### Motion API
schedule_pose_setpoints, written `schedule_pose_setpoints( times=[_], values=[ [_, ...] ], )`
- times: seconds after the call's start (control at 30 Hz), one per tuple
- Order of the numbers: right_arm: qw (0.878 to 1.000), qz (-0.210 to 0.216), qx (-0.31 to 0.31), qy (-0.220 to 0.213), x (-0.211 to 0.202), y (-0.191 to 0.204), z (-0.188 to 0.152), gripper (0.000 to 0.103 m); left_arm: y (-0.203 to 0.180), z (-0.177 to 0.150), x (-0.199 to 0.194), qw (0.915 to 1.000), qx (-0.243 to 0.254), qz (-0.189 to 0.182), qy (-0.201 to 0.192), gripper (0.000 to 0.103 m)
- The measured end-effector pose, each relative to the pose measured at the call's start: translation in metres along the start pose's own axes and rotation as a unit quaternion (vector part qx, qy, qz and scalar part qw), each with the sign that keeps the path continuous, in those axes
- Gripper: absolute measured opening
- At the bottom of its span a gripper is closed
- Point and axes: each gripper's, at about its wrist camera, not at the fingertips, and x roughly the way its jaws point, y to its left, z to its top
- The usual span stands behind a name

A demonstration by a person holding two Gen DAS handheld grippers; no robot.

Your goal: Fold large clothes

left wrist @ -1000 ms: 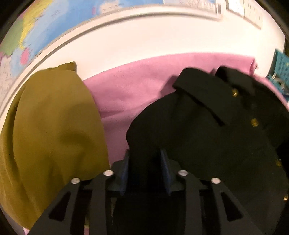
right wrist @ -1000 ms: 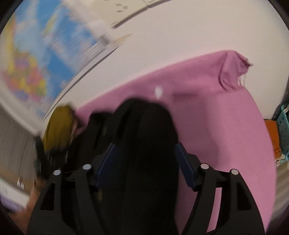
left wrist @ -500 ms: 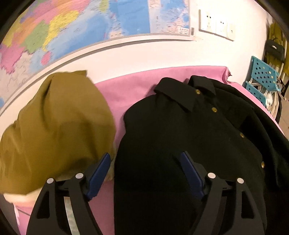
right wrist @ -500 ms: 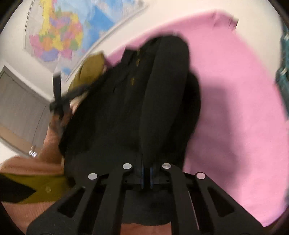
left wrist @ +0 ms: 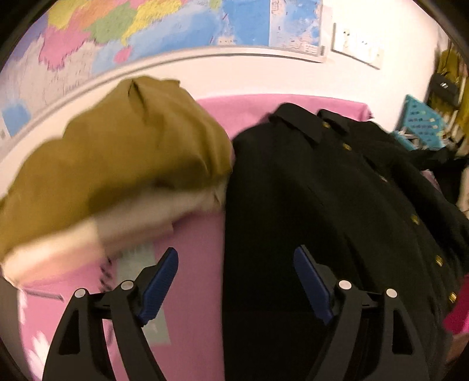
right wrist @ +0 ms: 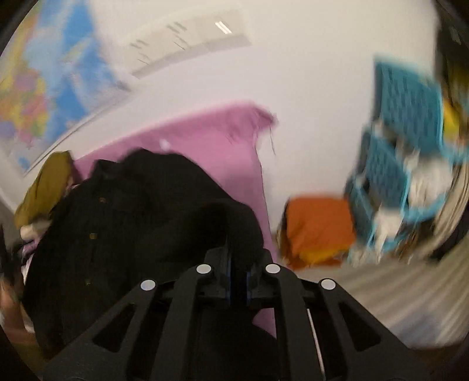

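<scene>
Your right claw pinches a fold of the black buttoned coat; it is soft and heavy. Your left claw has just been opening and hangs empty over the coat's hem edge, beside the olive garment; grip there.

Both cameras ride on the hand-held grippers and look forward and steeply down along the fingers toward the pink-covered table, with the wall behind it.

The left one sits close over the table's near edge, squarely facing the wall map; the black coat fills its right half and the mustard garment its left.

The right one hangs just as close above the coat but is turned toward the table's far right corner, so it takes in the floor, an orange pile and the blue baskets beyond the table. This view is blurred.

Both share the coat, the mustard garment, the table top, the map and the baskets.
</scene>
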Motion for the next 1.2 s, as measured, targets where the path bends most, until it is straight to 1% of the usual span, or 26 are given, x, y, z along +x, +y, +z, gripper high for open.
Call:
schedule_pose_setpoints(
  times=[0.03,0.07,0.13,0.17,0.23,0.3,0.37,0.4,0.47,0.53,0.6,0.63,0.67,0.73,0.8,0.83,0.87,0.9,0.97,1.0,1.03,1.07,1.1,1.13,1.17,1.2],
  values=[
    [1.0,0.009,0.017,0.014,0.015,-0.006,-0.008,0.015,0.003,-0.007,-0.002,0.9999,-0.009,-0.014,0.002,0.081],
    [0.999,-0.003,0.029,0.022,0.025,-0.014,-0.017,0.023,0.005,-0.014,-0.005,0.9995,-0.016,-0.025,0.002,0.081],
    [0.998,0.002,0.054,0.025,0.033,-0.021,-0.031,0.04,0.007,-0.029,-0.011,0.9985,-0.025,-0.049,0.004,0.082],
    [0.997,0.014,0.072,0.018,0.031,-0.026,-0.037,0.054,0.007,-0.037,-0.013,0.9979,-0.03,-0.057,0.01,0.085],
    [0.995,0.036,0.09,0.001,0.02,-0.032,-0.049,0.058,0.006,-0.048,-0.016,0.9968,-0.034,-0.07,0.018,0.086],
    [0.994,0.052,0.091,-0.011,0.003,-0.041,-0.064,0.071,0.002,-0.06,-0.019,0.9948,-0.037,-0.092,0.024,0.09],
    [0.993,0.071,0.091,-0.017,-0.009,-0.042,-0.078,0.073,-0.003,-0.07,-0.018,0.9921,-0.035,-0.117,0.03,0.091],
    [0.993,0.079,0.089,-0.018,-0.019,-0.056,-0.081,0.074,-0.007,-0.076,-0.017,0.9913,-0.034,-0.122,0.035,0.091],
    [0.991,0.094,0.088,-0.02,-0.028,-0.056,-0.095,0.076,-0.018,-0.083,-0.014,0.99,-0.02,-0.133,0.043,0.09],
    [0.991,0.098,0.087,-0.016,-0.034,-0.062,-0.098,0.077,-0.026,-0.085,-0.018,0.9912,-0.01,-0.126,0.039,0.074],
    [0.991,0.105,0.084,-0.009,-0.034,-0.072,-0.1,0.08,-0.027,-0.082,-0.017,0.9932,-0.02,-0.11,0.033,0.031],
    [0.991,0.107,0.082,-0.008,-0.033,-0.076,-0.102,0.08,-0.024,-0.079,-0.015,0.9949,-0.029,-0.09,0.036,0.02],
    [0.991,0.108,0.075,-0.004,-0.033,-0.072,-0.107,0.079,-0.019,-0.075,-0.014,0.9959,-0.044,-0.07,0.038,0.0],
    [0.992,0.103,0.068,-0.007,-0.031,-0.075,-0.109,0.069,-0.007,-0.066,-0.016,0.9963,-0.071,-0.036,0.032,0.001],
    [0.992,0.107,0.064,-0.007,-0.031,-0.074,-0.111,0.045,0.009,-0.054,-0.028,0.9957,-0.091,0.014,0.011,0.001],
    [0.993,0.105,0.06,-0.01,-0.032,-0.075,-0.11,0.036,0.016,-0.048,-0.034,0.9947,-0.1,0.027,0.003,0.001],
    [0.993,0.108,0.051,-0.015,-0.035,-0.072,-0.109,0.011,0.025,-0.042,-0.042,0.9932,-0.109,0.038,-0.009,0.001],
    [0.992,0.114,0.048,-0.018,-0.036,-0.073,-0.107,0.006,0.035,-0.034,-0.054,0.9894,-0.115,0.084,-0.027,0.001],
    [0.992,0.118,0.044,-0.03,-0.045,-0.074,-0.101,0.006,0.043,-0.026,-0.064,0.9819,-0.116,0.146,-0.035,0.001],
    [0.991,0.123,0.044,-0.035,-0.048,-0.075,-0.099,0.006,0.045,-0.024,-0.069,0.9803,-0.118,0.154,-0.036,0.002],
    [0.99,0.129,0.047,-0.042,-0.052,-0.076,-0.096,0.006,0.043,-0.024,-0.073,0.9838,-0.114,0.133,-0.037,0.003],
    [0.989,0.131,0.055,-0.048,-0.057,-0.076,-0.094,0.01,0.036,-0.027,-0.075,0.99,-0.097,0.094,-0.039,0.014],
    [0.989,0.13,0.055,-0.05,-0.059,-0.076,-0.093,0.013,0.029,-0.03,-0.075,0.992,-0.088,0.082,-0.04,0.037],
    [0.99,0.124,0.047,-0.054,-0.062,-0.074,-0.093,0.013,0.015,-0.035,-0.072,0.9947,-0.067,0.07,-0.035,0.051],
    [0.991,0.114,0.04,-0.057,-0.064,-0.07,-0.093,0.02,0.007,-0.04,-0.07,0.9967,-0.053,0.053,-0.029,0.067],
    [0.991,0.112,0.04,-0.058,-0.064,-0.07,-0.092,0.034,-0.006,-0.047,-0.064,0.9989,-0.036,0.025,-0.019,0.068]
  ],
)
